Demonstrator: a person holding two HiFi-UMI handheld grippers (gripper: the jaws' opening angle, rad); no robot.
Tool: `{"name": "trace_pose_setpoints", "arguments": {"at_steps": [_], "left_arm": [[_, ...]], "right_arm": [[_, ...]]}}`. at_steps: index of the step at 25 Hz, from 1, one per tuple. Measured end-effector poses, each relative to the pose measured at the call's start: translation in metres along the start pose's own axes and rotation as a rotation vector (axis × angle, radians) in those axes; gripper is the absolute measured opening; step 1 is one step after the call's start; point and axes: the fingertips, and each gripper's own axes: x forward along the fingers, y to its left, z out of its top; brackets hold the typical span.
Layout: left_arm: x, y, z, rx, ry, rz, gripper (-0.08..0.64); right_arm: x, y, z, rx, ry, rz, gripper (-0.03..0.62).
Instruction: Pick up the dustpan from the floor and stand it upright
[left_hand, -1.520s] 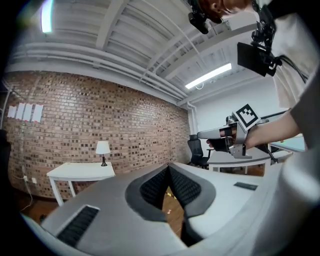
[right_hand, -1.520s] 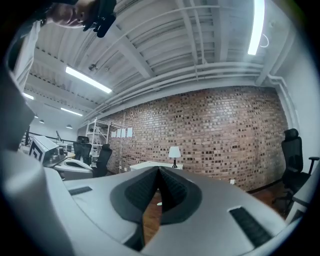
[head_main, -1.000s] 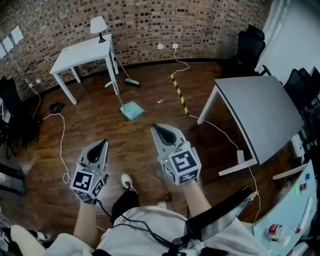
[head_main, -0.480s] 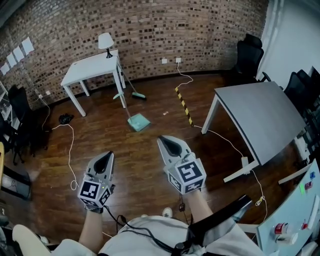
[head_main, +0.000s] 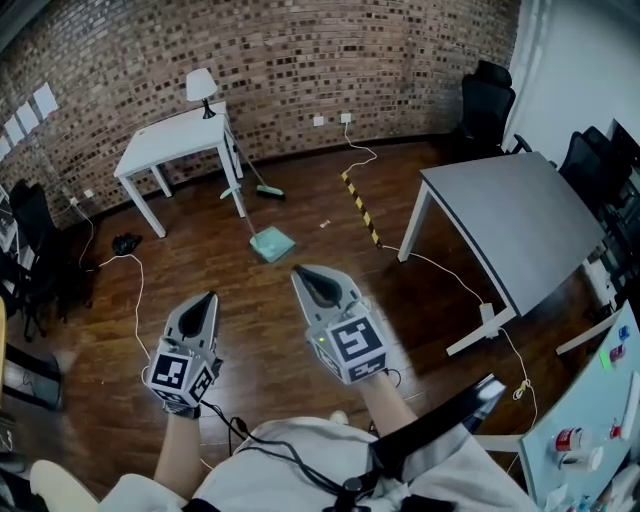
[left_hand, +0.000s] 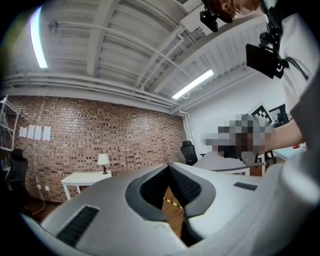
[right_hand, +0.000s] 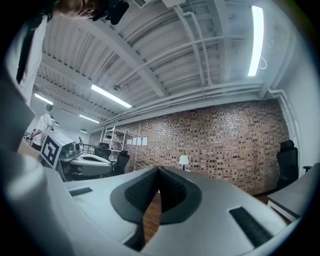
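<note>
My left gripper (head_main: 205, 300) and my right gripper (head_main: 308, 275) were both clenched on nothing, held out level in front of me over the wooden floor (head_main: 220, 262). Only the head view showed the dustpan (head_main: 272, 243). It lay flat on the floor well ahead of both grippers, near the front leg of the white table (head_main: 170, 140), with its handle running back toward that leg. A broom (head_main: 262, 186) leaned by the same table, and a lamp (head_main: 201, 85) stood on top. Each gripper view settled the jaws more plainly than the view from above did: tips pressed together, nothing between the pads. In the left gripper view a strip of floor showed behind the pads, crossed by the yellow-black tape (left_hand: 172, 201). The right gripper view caught what the head view did not — a shelf (right_hand: 112, 137) against the brick wall (right_hand: 225, 135). The grey table (head_main: 520, 225) stood off to my right, well apart from the dustpan.
</note>
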Motion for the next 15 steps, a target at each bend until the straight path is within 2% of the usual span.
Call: {"name": "trace_pose_setpoints", "arguments": {"at_steps": [15], "left_arm": [[0.010, -0.014, -0.001, 0.005, -0.003, -0.032, 0.020]], "right_arm": [[0.001, -0.013, -0.004, 0.020, 0.017, 0.000, -0.005]]}}
